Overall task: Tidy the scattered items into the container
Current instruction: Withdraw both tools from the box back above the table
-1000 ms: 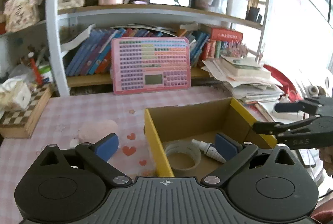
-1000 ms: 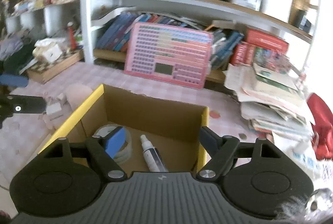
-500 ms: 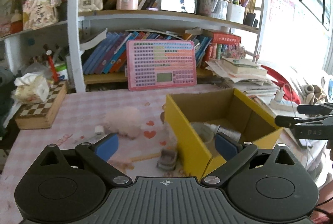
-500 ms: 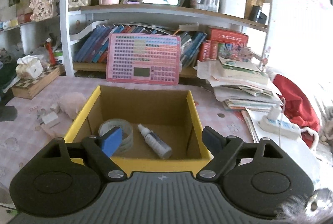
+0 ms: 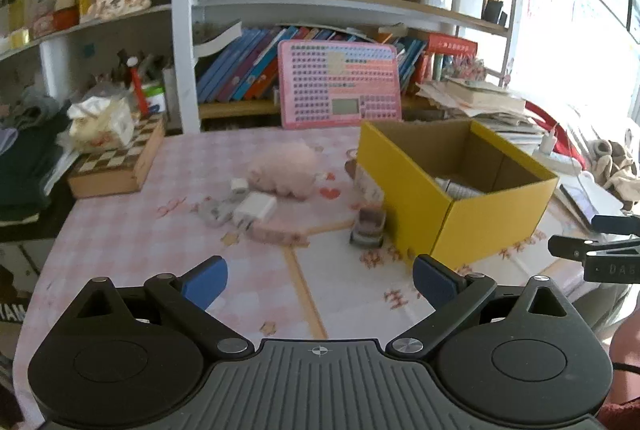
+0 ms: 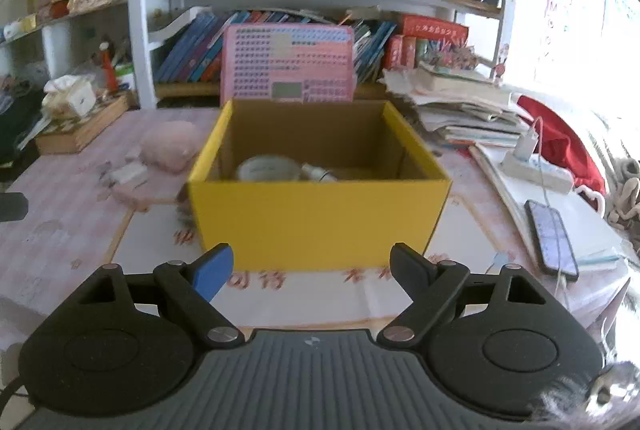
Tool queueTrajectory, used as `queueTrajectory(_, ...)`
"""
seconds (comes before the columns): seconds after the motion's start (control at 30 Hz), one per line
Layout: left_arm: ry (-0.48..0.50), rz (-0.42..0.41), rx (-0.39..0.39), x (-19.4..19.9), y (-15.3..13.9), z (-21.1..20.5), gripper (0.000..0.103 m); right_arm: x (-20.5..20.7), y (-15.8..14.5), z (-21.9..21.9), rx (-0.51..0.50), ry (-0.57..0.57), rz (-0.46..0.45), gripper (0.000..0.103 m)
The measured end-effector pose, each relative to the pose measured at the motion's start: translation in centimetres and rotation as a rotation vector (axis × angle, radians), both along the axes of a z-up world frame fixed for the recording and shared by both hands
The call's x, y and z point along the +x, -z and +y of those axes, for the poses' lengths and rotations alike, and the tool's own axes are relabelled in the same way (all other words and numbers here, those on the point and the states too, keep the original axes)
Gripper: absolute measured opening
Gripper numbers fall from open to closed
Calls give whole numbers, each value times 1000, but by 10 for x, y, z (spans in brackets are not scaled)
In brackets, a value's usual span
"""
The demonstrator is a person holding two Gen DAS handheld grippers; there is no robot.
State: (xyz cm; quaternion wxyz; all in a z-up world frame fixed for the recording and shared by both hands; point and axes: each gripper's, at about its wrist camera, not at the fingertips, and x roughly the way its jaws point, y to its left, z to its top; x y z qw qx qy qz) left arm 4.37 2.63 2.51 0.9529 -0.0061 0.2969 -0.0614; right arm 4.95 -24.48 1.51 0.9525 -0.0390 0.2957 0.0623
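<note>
Hovering released and empty, the left tool (image 5: 320, 280) and right tool (image 6: 310, 268) face a yellow box (image 6: 318, 218) already holding a tape roll (image 6: 266, 170) and bottle (image 6: 318, 172), while charger (image 5: 255, 209), plush (image 5: 284, 170) and a blurred toy car (image 5: 368, 228) wait on the surface (image 5: 160, 250), box contents half hidden.
</note>
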Motion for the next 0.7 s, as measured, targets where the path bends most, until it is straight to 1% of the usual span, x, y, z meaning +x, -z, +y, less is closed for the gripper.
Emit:
queueTrajectory(0.13, -18, 25, 12, -9, 7, 12, 100, -7, 3, 14, -7, -28, 19, 85)
queueTrajectory(0.3, -40, 54, 30, -15, 16, 26, 100, -8, 5, 35, -24, -90, 44, 86)
queueTrajectory(0.43, -50, 60, 39, -17, 18, 33, 100, -4, 7, 57, -44, -157, 60, 86)
queueTrajectory(0.5, -53, 62, 45, -19, 18, 35, 100, -2, 8, 67, -39, -176, 64, 86)
queueTrajectory(0.63, -68, 62, 47, -23, 21, 38, 100, 1, 8, 83, -9, -179, 73, 86)
queueTrajectory(0.7, -88, 52, 61, -25, 22, 38, 100, 1, 7, 90, 9, -168, 82, 86)
